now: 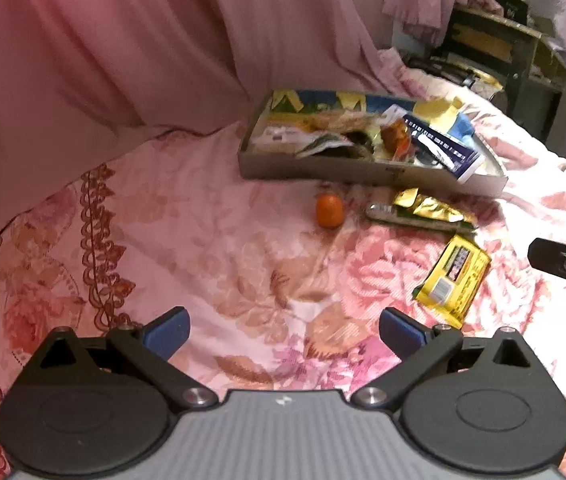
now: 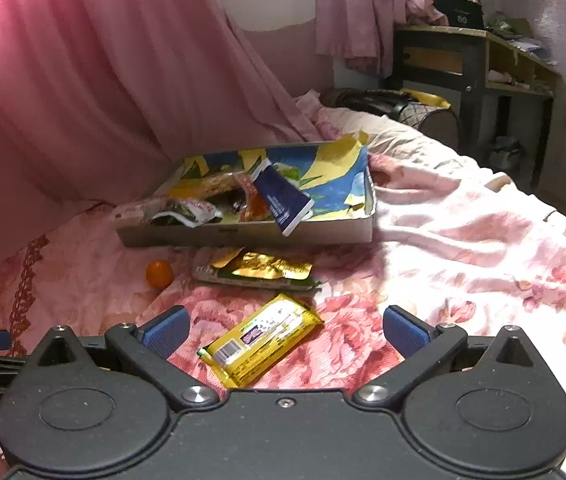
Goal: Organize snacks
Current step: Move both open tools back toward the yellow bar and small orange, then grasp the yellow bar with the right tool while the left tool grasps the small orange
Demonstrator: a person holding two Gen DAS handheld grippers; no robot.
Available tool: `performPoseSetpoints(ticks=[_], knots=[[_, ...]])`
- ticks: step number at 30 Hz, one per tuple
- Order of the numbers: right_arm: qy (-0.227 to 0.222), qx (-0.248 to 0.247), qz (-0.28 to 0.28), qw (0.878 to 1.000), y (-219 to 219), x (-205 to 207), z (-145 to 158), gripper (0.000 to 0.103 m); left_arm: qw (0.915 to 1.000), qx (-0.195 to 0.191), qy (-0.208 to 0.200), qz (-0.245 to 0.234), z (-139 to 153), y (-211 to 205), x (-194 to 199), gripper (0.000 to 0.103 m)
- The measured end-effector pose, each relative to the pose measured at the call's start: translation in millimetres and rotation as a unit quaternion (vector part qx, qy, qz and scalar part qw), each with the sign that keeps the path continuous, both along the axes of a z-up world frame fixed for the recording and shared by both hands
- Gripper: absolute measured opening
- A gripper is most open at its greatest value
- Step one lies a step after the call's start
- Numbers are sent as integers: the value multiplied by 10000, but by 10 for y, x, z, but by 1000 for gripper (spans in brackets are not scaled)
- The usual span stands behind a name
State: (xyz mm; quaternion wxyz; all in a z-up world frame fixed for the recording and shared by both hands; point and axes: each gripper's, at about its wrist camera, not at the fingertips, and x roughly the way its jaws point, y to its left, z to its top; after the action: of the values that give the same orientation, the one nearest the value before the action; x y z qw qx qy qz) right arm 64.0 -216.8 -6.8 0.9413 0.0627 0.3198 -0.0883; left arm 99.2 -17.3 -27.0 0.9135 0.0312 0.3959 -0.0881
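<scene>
Shallow grey cardboard box (image 2: 243, 236) crammed with crumpled snack wrappers; just in front on the floral bedspread, small orange round sweet (image 2: 159, 274), gold foil packet (image 2: 259, 269), flat yellow wrapped bar (image 2: 261, 340).

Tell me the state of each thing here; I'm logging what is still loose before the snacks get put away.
Box: open, on the bedsheet, part filled with packets.
Blue packet: in the box, leaning over its front wall.
Yellow packet: loose on the bedsheet.
Gold packet: loose, in front of the box.
Orange sweet: loose, outside the box.
Left gripper: open, empty.
Right gripper: open, empty.
</scene>
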Motion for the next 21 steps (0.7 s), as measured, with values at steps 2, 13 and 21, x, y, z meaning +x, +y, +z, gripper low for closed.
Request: performPoseSetpoints(ticks=[2,13,21], knots=[[90,-2,48,9999,17,27,-31,102,10000,29,79,17,-20,-6,22,103],[594,-79,327,9977,157,190,-221,102,9971,110,733,187,-165,48,236,103],[1071,90,597,9924,220,401,-385,102,9974,161,697,55,-147,113,532,103]])
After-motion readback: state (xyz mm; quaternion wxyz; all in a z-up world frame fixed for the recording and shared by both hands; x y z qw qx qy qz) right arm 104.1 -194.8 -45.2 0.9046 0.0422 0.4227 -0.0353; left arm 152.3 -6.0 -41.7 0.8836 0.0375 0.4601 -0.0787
